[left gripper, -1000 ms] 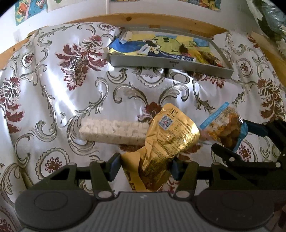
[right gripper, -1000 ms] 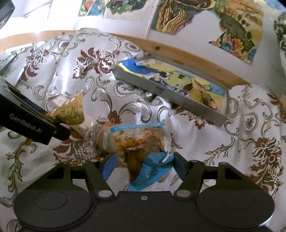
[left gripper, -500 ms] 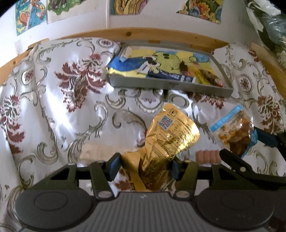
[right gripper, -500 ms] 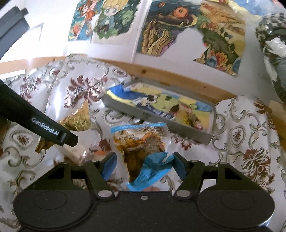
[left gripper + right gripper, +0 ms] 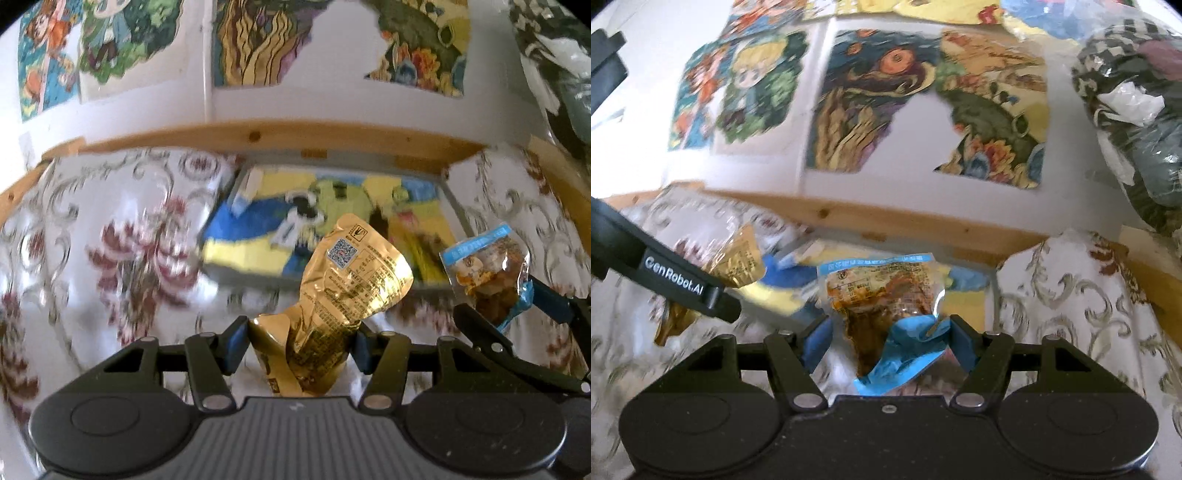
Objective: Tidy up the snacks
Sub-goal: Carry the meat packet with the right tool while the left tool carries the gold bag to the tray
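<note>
My left gripper [image 5: 301, 345] is shut on a crumpled gold foil snack pouch [image 5: 347, 291], held up in front of the grey tray [image 5: 251, 271]. My right gripper [image 5: 888, 341] is shut on a clear, blue-edged packet of brown snacks [image 5: 882, 291]. That packet [image 5: 487, 266] and the right gripper's fingers [image 5: 480, 328] show at the right of the left wrist view. In the right wrist view the gold pouch [image 5: 738, 264] and the left gripper's finger [image 5: 676, 280] appear at left. The tray [image 5: 790, 295] holds yellow and blue packs.
A cloth with red flowers and grey scrolls [image 5: 122, 251] covers the table. A wooden rail [image 5: 258, 136] runs behind the tray, under a white wall with torn posters [image 5: 868, 99]. Plastic-wrapped bundles [image 5: 1137, 92] hang at the upper right.
Both grippers have risen and tilted up toward the tray with their packets. The white block snack and sausages on the cloth have dropped out of view.
</note>
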{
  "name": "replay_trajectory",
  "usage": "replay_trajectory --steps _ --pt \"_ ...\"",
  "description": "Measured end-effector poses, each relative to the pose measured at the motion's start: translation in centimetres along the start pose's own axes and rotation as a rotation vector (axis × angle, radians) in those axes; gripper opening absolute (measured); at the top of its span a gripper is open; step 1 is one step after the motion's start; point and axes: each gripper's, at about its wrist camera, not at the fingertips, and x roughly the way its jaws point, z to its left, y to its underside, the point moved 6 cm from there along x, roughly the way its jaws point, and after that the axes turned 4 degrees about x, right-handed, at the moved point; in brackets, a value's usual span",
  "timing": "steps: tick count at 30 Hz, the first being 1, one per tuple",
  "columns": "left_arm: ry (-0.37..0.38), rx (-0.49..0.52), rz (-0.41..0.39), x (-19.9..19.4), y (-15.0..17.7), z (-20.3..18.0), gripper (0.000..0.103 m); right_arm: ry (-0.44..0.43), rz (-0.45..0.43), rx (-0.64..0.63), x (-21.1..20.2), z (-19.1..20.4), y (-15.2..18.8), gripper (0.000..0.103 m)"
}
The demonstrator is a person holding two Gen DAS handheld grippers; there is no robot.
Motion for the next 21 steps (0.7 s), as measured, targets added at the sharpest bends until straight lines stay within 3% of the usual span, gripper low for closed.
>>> replay_trajectory --steps 8,15,21 --pt "-0.023 -0.068 -0.057 4.2 -4.8 0.1 0.060 0.043 -0.063 0.083 5.8 -2.5 -2.3 0.069" --pt "-0.049 -0.165 -0.018 9.2 -5.8 0.5 0.061 0.067 -0.017 0.166 9.6 -4.4 -0.5 0.069" --pt "-0.072 -0.177 -0.001 12.2 -6.3 0.1 0.061 0.062 0.008 0.207 11.4 -5.1 0.3 0.070"
